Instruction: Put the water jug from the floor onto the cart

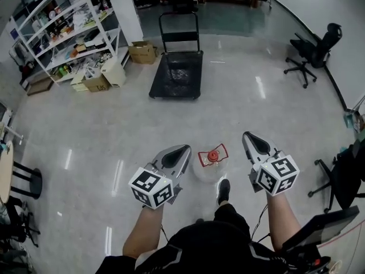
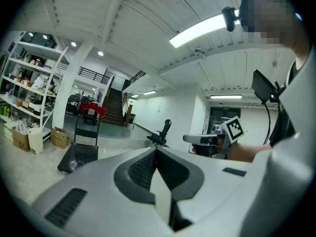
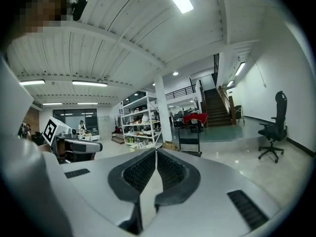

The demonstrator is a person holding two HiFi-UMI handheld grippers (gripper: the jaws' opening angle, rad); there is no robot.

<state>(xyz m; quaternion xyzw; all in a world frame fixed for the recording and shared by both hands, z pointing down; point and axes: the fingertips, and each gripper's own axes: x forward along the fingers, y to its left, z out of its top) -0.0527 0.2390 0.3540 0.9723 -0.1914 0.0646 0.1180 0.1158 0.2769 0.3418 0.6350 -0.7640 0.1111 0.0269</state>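
Note:
The water jug (image 1: 210, 167) is clear with a red cap and handle. It stands on the floor just ahead of my foot, between the two grippers. My left gripper (image 1: 185, 149) is to its left and my right gripper (image 1: 246, 136) to its right; both are shut and hold nothing. The black platform cart (image 1: 177, 74) with an upright handle stands farther ahead. It also shows in the left gripper view as the cart (image 2: 79, 157), and in the right gripper view as the cart (image 3: 190, 141). The jug is hidden in both gripper views, where each gripper's jaws (image 2: 156, 150) (image 3: 156, 152) meet tip to tip.
White shelving (image 1: 63, 27) full of goods stands at the back left, with cardboard boxes (image 1: 142, 52) by a pillar. A black office chair (image 1: 311, 50) is at the right, a black stool (image 1: 25, 180) at the left. Stairs (image 3: 219, 107) rise behind the cart.

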